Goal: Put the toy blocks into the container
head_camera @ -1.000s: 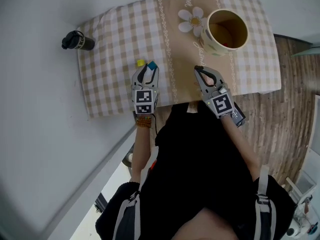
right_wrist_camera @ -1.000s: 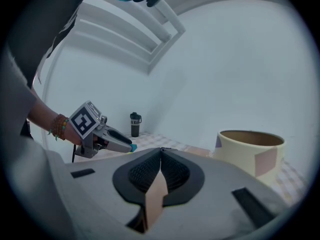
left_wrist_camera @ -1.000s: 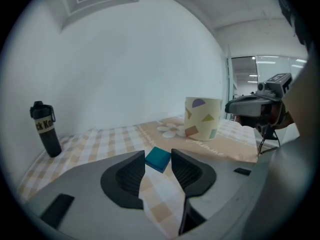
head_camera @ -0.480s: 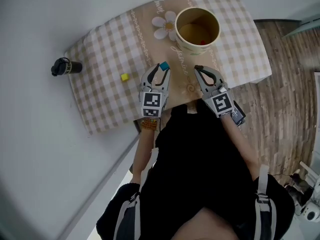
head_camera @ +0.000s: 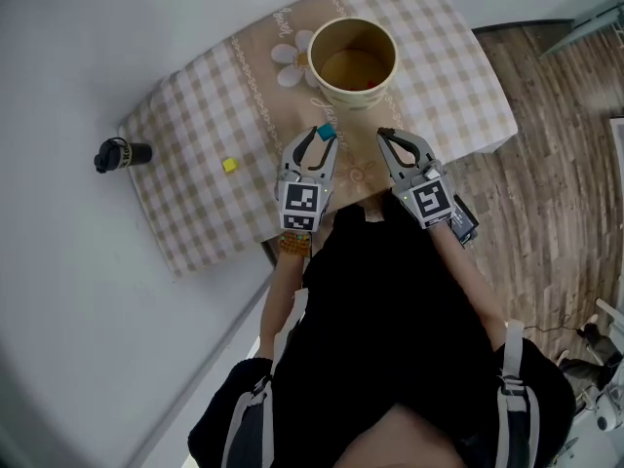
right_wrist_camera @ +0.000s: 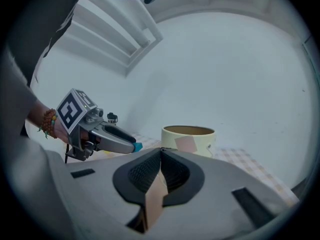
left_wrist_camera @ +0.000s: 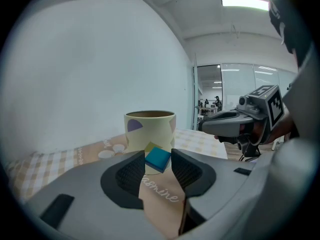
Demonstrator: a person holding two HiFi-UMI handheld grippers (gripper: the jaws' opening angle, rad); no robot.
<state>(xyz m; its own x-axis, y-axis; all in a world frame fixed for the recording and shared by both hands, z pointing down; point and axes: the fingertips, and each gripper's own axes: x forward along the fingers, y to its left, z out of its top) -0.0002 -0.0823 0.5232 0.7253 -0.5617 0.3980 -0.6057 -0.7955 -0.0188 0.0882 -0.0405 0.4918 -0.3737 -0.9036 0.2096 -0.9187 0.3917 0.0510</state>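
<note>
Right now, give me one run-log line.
left gripper: shut on blue block | right gripper: shut, empty | container: upright | yellow block: on tablecloth

Cursive white lettering on the tablecloth (left_wrist_camera: 160,194), along its tan stripe, reads "asmine", with its start hidden. In the head view, more script curls beside the printed flower (head_camera: 290,61), too small to read. Nothing else is legible.

A black bottle (head_camera: 122,153) lies beside the checked tablecloth (head_camera: 195,110)
</note>
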